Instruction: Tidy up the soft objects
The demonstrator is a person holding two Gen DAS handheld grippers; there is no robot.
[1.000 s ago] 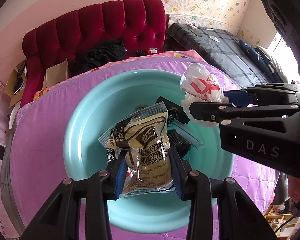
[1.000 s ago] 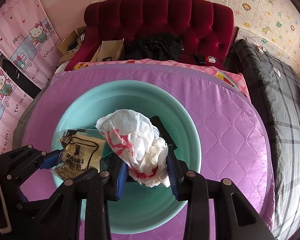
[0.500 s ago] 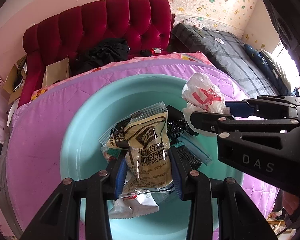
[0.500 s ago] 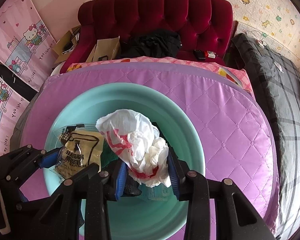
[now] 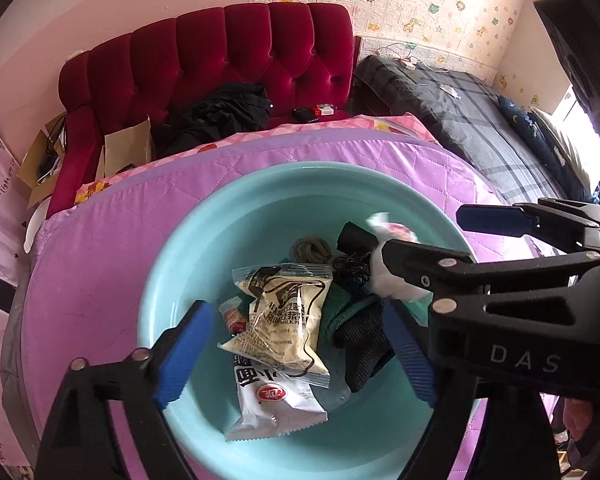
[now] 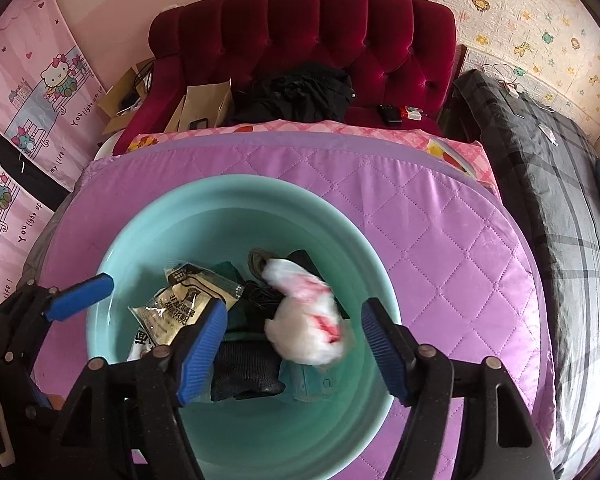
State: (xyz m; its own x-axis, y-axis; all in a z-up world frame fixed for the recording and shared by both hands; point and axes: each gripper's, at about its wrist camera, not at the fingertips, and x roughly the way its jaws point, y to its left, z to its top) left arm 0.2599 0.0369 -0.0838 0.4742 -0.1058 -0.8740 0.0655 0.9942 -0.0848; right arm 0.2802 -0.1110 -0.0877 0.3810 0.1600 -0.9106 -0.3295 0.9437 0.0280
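While both jaws are opening wide, the two tools hang over a big teal basin (image 5: 172, 280) that sits on a purple quilted surface (image 6: 440, 240). Seen from the left wrist, the left hand-held gripper (image 5: 300, 356) has its blue pads far apart, and a beige milk powder packet (image 5: 284, 320) lies loose between them, touching neither pad. Under that packet this view shows a white snack packet (image 5: 276, 404) with a red mark, a little red wrapped sweet (image 5: 234, 316), a coil of brown string (image 5: 310, 250) and a dark knitted cloth (image 5: 364, 352). The right wrist view hides most of the white packet and the sweet. But it shows best the crumpled white plastic bag (image 6: 308, 324) with red print, blurred, lying free between the spread pads of the right hand-held gripper (image 6: 292, 348), on top of the pile in the basin. It also shows a blue-green cloth (image 6: 308, 384) under the bag. Behind the surface stands a red sofa (image 6: 320, 32) with black clothes (image 6: 300, 92) on it, and pink cartoon posters (image 6: 32, 92) show only in the right wrist view.
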